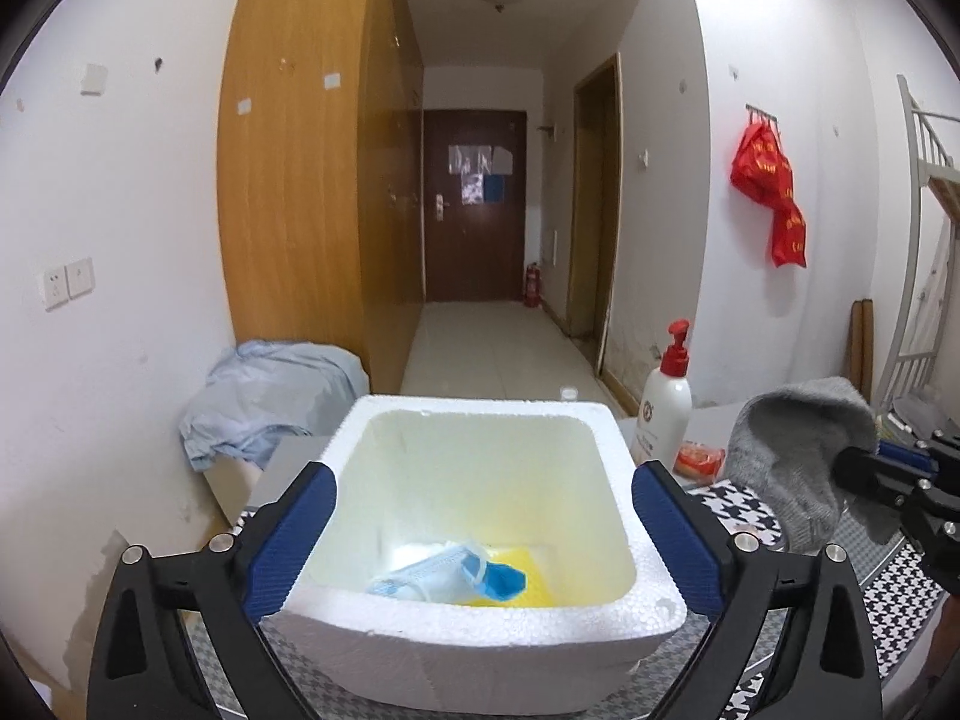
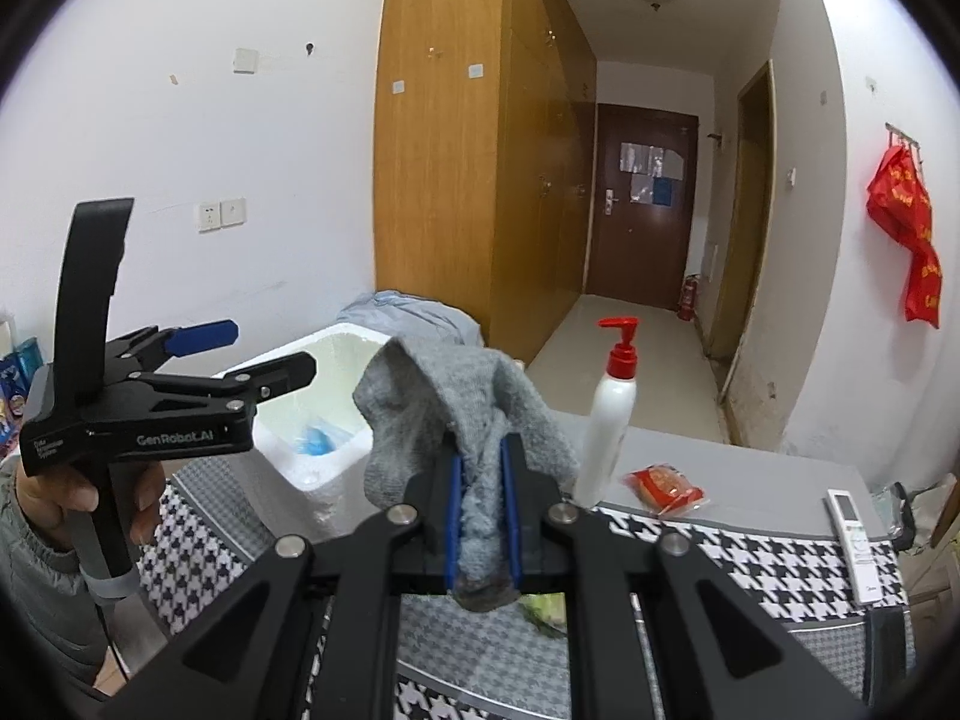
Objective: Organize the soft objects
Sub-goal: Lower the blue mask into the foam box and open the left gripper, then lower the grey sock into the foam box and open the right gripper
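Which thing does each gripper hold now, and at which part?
The right gripper clamps the grey sock near one end. The left gripper is open around the foam box, holding nothing.

one sock, one foam box, one bottle

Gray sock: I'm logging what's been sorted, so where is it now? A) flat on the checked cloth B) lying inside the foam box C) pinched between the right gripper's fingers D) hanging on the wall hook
C: the gray sock is clamped between the right gripper fingers, beside the foam box, not in it.
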